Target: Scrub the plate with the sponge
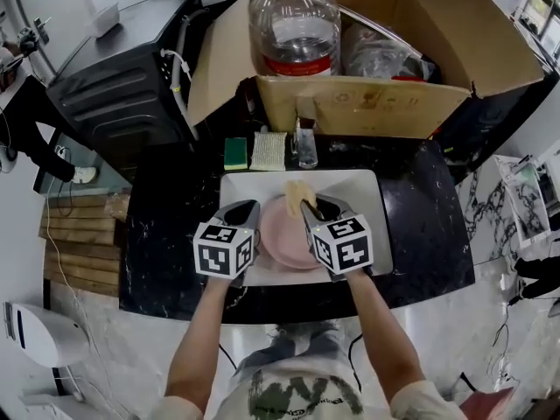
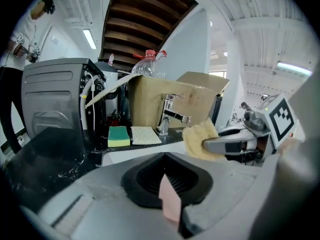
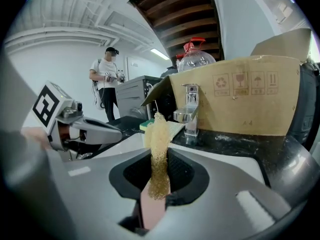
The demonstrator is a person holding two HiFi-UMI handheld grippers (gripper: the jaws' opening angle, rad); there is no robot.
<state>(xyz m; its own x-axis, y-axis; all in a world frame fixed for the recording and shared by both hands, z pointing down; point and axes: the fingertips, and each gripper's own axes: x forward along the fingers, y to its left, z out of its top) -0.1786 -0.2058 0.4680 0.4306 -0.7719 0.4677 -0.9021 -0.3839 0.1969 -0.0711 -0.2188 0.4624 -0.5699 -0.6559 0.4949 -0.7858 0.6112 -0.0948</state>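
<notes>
As we look down in the head view, we list: pink plate [image 1: 282,239] in white sink [image 1: 372,191], left claw [image 1: 250,206] at its 9 o'clock rim, yellow sponge [image 1: 297,191] at its 12 o'clock.
Left gripper view: jaws clamped on the plate's edge.
Right gripper view: right claw [image 3: 156,181] closed on the upright sponge.

A black marble counter [image 1: 429,226] stands on pale marbled floor [image 1: 490,322] beside what may be a grey washing machine [image 1: 122,94].

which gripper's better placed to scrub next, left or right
Right. The right gripper is shut on the yellow sponge, close against the pink plate. The left gripper is clamped on the plate's rim, so it probably serves best steadying it.
</notes>
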